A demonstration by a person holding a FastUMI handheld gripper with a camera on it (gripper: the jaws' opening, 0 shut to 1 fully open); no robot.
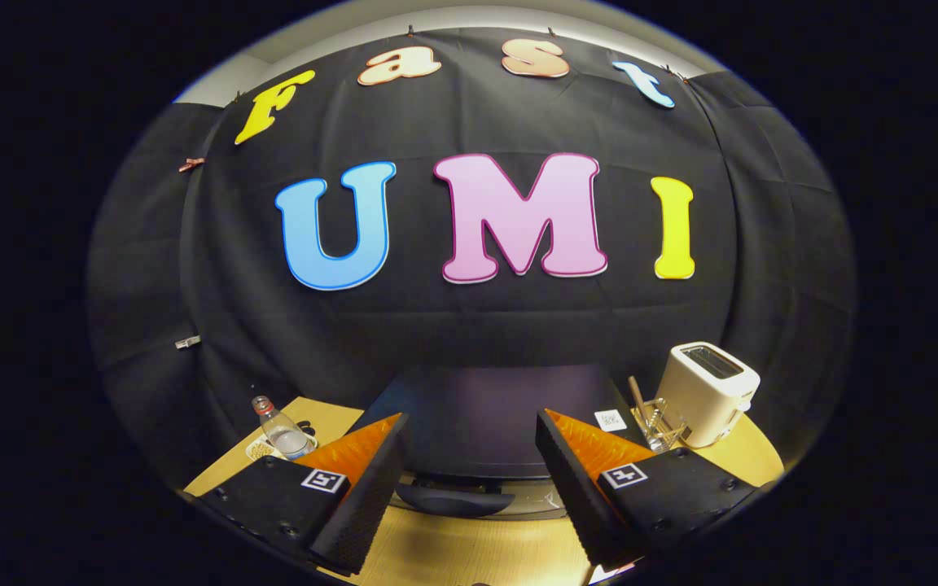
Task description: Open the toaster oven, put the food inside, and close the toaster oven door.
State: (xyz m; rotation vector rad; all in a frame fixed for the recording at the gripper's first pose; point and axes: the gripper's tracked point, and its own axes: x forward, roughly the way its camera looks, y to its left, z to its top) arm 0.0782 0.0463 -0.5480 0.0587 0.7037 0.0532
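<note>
The fingers are held wide apart, gripping nothing, above the toaster oven and its handle. A white toaster is seen on the table nearby.

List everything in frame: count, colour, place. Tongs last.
toaster oven: 1, dark body, straight ahead beyond the fingers; its dark door handle sits low between them, door looks shut.
pop-up toaster: 1, cream-white, on the table beside the oven, beyond the one finger.
clear holder: 1, transparent, next to the toaster, a brown stick-like utensil in it.
water bottle: 1, clear with a red cap, on the other side of the oven.
small dish: 1, pale, by the bottle; contents too small to tell.
table: 1, light wood, under it all.
tongs: 1, fingers spread wide apart, holding nothing, just short of the oven handle.
</note>
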